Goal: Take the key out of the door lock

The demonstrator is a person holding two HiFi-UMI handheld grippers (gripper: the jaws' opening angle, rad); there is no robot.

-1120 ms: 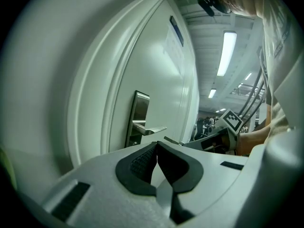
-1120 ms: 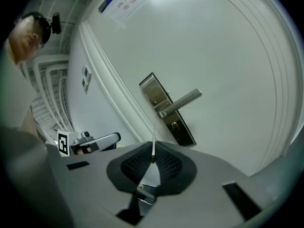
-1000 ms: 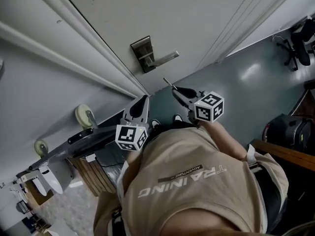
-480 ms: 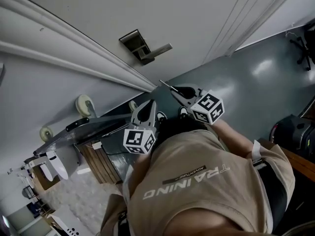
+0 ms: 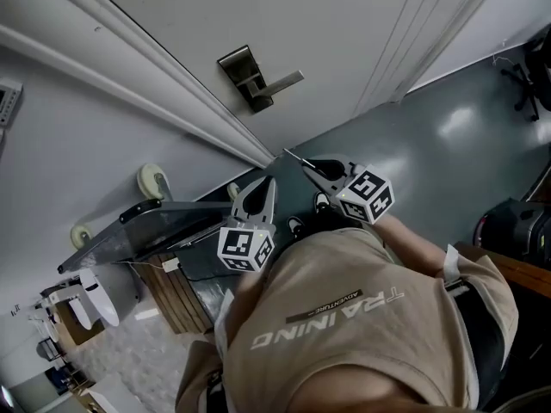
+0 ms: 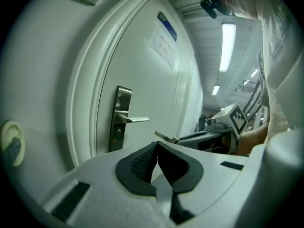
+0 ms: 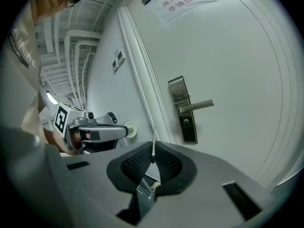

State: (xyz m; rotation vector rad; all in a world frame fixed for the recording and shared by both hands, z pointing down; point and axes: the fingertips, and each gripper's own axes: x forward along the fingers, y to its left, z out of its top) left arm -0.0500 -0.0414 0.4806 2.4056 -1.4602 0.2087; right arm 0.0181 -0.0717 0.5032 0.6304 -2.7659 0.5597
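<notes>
**A:** Entry one, the key. Where is it lying?

**B:** One key (image 7: 153,147). It is not sitting in the lock plate (image 7: 178,93). The right gripper (image 7: 153,154) is pinching it edge-on between its jaws, well apart from the plate.

**A:** Axis?

**B:** The blade is sticking straight out ahead of the jaws. It is pointing toward the door (image 5: 344,24), on the frame side of the lock plate.

**A:** Entry two, the other tool?

**B:** One left gripper (image 6: 156,146), jaws pressing together on nothing. It is hanging about as far from the lock plate as the right one.

**A:** Fittings?

**B:** One lock plate and one lever handle (image 7: 197,105) jutting from it. The keyhole under the lever is showing nothing in it, as far as I can tell. I am judging the removal done.
</notes>
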